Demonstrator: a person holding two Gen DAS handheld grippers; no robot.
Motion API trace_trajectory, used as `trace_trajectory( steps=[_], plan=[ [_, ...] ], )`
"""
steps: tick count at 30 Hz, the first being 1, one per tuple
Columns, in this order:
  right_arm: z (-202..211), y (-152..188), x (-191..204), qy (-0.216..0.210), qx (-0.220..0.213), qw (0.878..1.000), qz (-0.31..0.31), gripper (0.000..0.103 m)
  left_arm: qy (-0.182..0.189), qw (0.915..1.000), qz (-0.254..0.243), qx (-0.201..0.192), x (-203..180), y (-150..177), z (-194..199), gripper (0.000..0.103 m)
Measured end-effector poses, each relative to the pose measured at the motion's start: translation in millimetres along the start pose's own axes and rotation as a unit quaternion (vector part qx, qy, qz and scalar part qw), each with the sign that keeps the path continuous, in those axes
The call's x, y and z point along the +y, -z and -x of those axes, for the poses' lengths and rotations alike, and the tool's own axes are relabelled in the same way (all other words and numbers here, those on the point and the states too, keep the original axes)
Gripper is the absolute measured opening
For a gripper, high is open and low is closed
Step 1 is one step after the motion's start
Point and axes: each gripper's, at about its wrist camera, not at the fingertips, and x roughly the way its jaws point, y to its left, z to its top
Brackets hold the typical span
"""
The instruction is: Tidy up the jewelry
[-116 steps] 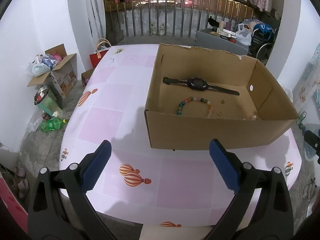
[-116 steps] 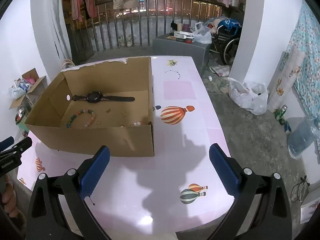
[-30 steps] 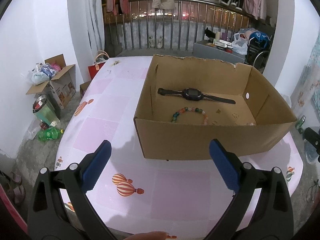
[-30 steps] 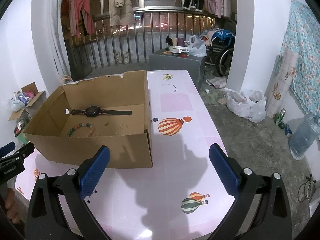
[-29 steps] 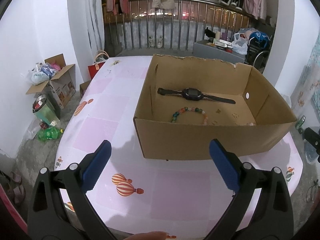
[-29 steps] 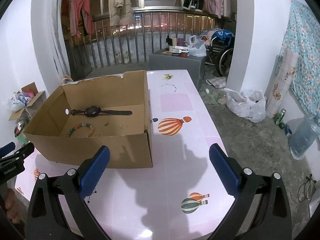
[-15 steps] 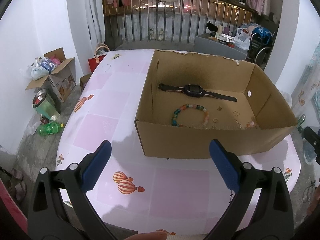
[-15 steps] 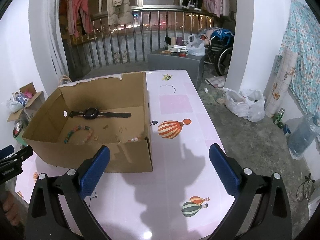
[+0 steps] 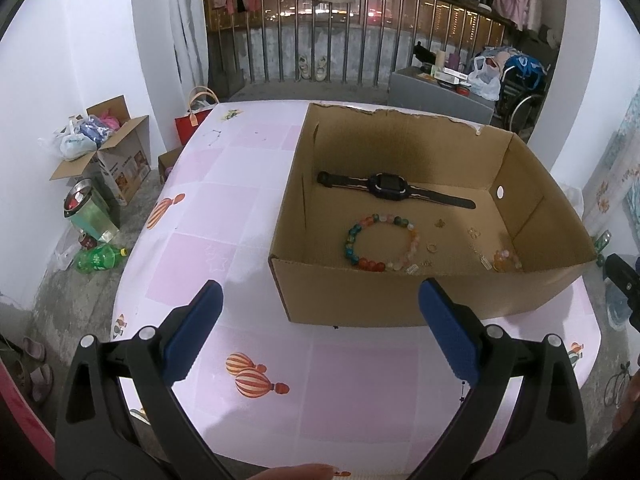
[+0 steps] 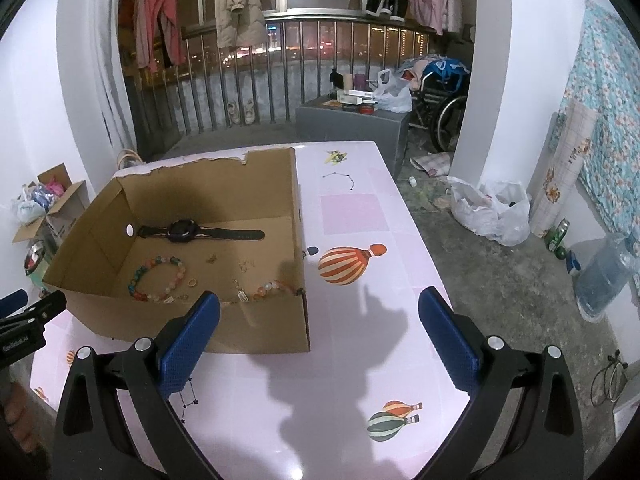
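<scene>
Pink desk lies under both grippers. Ahead of the left gripper, fingers apart and empty, a cardboard box holds a bead bracelet and a black watch. The bracelet looks light, limp and slippery; pinching across one bead strand seems best. The right gripper, fingers apart, holds nothing.

1. R gripper at frame bottom, blue pads wide apart, nothing btwn them.
2. Cardboard box centre-left on pink table.
3. In box: black watch toward back; bead bracelet front left; small ring just beside it; 2nd bead strand front right corner.
4. L gripper at far left edge, jaw state unclear.
</scene>
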Motion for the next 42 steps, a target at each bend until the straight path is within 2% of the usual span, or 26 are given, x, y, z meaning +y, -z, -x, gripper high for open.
trace_trajectory(
  steps=[42],
  plan=[
    [-2.6,5.4,1.4,-0.004,0.006,1.000,0.005,0.097,-0.005,1.0000,0.001,0.004,2.0,-0.9,-8.0,0.095]
  ],
)
